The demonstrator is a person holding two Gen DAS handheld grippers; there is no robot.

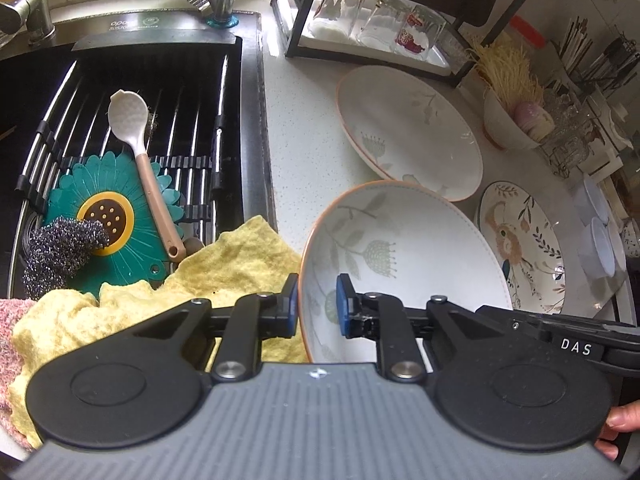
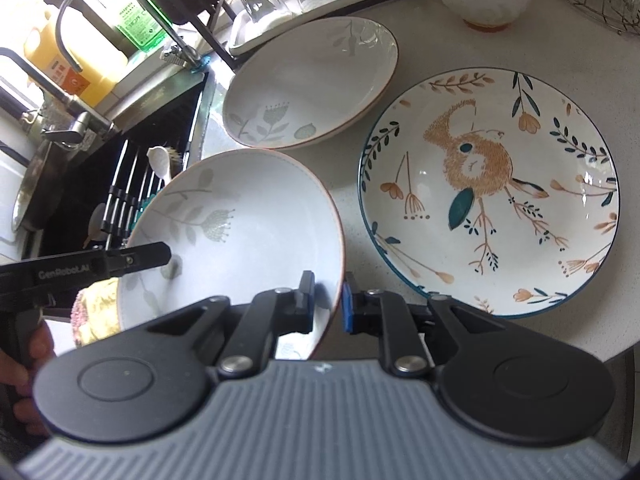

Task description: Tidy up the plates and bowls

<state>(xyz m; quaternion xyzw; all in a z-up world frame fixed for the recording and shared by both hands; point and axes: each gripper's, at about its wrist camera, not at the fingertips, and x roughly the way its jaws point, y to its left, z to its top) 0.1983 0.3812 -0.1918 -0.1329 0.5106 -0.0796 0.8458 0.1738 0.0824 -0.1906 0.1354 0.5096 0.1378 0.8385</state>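
At the near edge of the tabletop (image 2: pixel 348 216), beside the sink (image 1: pixel 168 92), the grey-leaf bowl (image 2: pixel 248 216) sits tilted and clear of the surface, held at two points of its rim. The right hand-held gripper (image 2: pixel 328 300) is nearly closed, with one finger inside the rim and one outside it. The left hand-held gripper (image 1: pixel 318 302) is at a narrow setting and straddles the opposite rim in the same way; pad contact on that side appears firm.

Just behind the held bowl, a second grey-leaf plate (image 2: pixel 312 84) rests on the tabletop. To its right lies the bird-pattern plate (image 2: pixel 492 192), with a blue rim, flat and near the other two.

A yellow cloth (image 1: pixel 240 264) lies under and beside the left rim of the held bowl. In the sink, a roll-up rack (image 1: pixel 132 120) carries a teal flower mat (image 1: pixel 112 216), a white spoon (image 1: pixel 132 120) and a steel scourer (image 1: pixel 60 248).

Further back, upturned glasses (image 1: pixel 380 20) stand on a tray in a black frame. A small bowl (image 2: pixel 486 4) holds garlic.
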